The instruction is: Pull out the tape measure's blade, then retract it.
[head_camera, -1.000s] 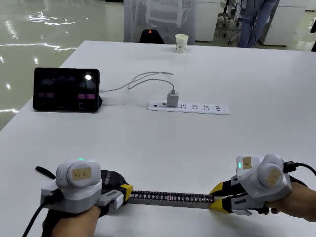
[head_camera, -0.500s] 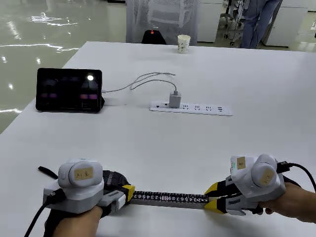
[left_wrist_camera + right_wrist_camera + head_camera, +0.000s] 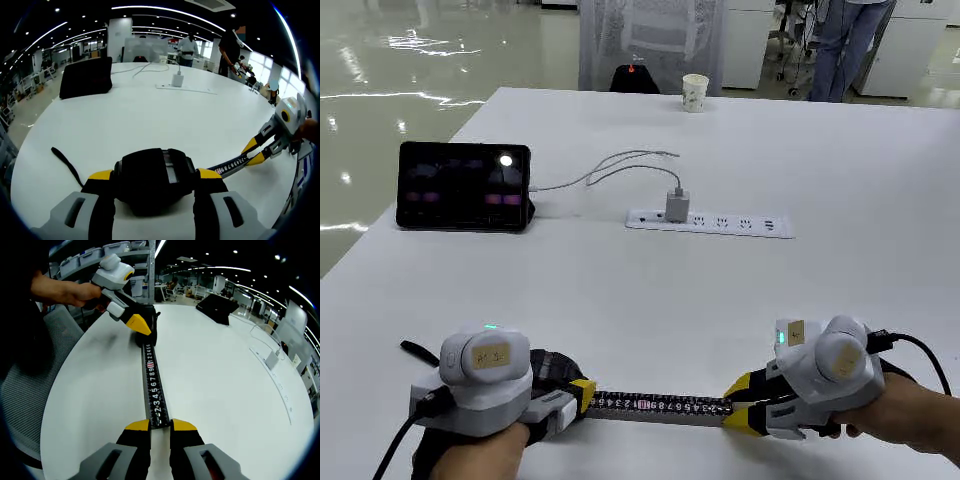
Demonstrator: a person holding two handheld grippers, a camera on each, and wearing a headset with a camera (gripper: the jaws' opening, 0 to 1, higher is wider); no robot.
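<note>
Blade (image 3: 153,385) in right tongs (image 3: 160,426) shows numerals 2 to 9

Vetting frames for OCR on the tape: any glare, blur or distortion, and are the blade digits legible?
Head view: sharp, evenly lit; glare on the floor, a lamp reflection on the tablet; blade digits tiny, barely readable. Right gripper view: fisheye curves the table edge, blade digits legible. Left gripper view: heavy fisheye, tape case dark with little detail.

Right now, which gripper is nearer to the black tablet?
Left. The left gripper, clamping the tape case, is in front of the tablet; the right gripper, pinching the blade, is farther to the right.
</note>
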